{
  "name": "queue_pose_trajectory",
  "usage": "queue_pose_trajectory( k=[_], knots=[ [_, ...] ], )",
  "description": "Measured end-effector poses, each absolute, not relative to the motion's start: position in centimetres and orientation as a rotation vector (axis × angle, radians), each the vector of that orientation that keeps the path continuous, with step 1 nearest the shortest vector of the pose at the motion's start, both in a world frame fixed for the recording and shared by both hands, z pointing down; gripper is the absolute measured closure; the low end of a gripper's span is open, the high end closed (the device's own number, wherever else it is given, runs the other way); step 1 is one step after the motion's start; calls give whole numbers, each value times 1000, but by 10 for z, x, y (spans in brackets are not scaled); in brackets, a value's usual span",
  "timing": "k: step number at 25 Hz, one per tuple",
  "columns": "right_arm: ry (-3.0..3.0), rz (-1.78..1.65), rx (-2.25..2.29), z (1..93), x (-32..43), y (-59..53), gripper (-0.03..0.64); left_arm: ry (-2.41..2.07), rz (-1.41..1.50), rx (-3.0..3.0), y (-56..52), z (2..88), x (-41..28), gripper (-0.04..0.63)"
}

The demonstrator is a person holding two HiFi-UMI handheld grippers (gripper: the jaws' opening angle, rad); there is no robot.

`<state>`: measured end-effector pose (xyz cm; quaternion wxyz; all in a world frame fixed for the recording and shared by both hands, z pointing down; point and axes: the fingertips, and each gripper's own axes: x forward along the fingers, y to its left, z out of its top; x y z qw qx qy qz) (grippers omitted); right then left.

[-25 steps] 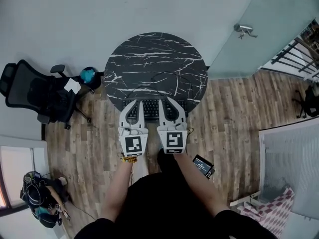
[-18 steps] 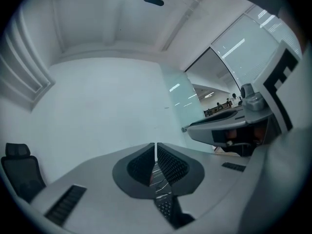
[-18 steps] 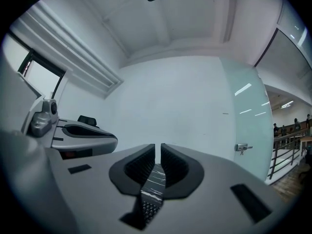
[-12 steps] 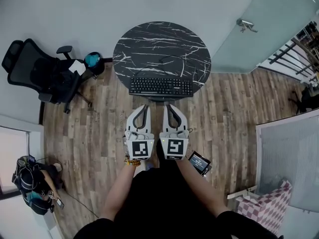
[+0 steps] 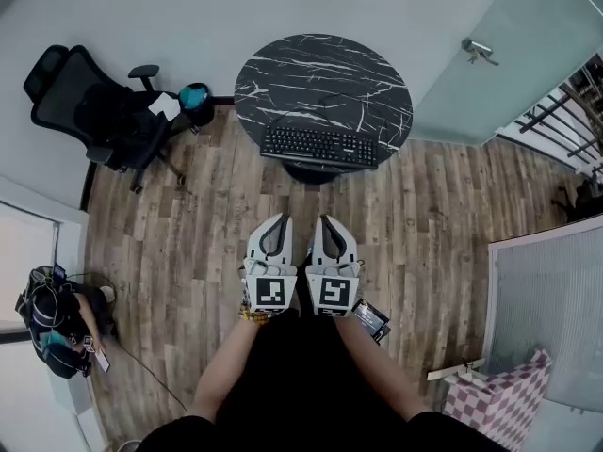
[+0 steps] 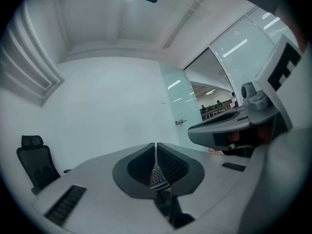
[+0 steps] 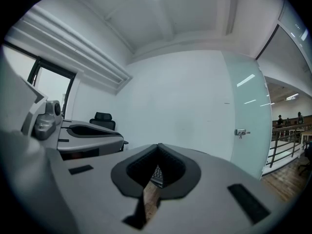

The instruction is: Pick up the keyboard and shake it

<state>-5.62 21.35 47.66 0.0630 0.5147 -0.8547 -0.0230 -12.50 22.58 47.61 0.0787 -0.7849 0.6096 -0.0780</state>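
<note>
The black keyboard (image 5: 318, 146) lies flat on the near part of the round black marble table (image 5: 325, 73). Both grippers hang side by side over the wood floor, well short of the table and pointing at it. My left gripper (image 5: 281, 219) is shut and holds nothing. My right gripper (image 5: 325, 218) is shut and holds nothing; its jaws have just been closing with nothing between them. In the left gripper view the jaws (image 6: 156, 145) meet, and a bit of the keyboard (image 6: 157, 177) shows beyond them. In the right gripper view the jaws (image 7: 157, 146) meet too.
A black office chair (image 5: 104, 116) and a teal object (image 5: 196, 95) stand left of the table. A small black device (image 5: 370, 320) lies on the floor by my right arm. A glass door (image 5: 480, 50) and a railing (image 5: 556, 121) are at the right. A person (image 5: 57, 332) sits at the lower left.
Both grippers have drawn back from the keyboard, which stays on the table. The gap between them and the table has grown as the whole view backed away.
</note>
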Motion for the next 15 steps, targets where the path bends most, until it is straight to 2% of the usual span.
queue_pose_trajectory(
  k=[15],
  knots=[
    [-2630,-86,1500,473,-78,243,588,1834,-271,-2294,253,467,-146,569]
  ],
)
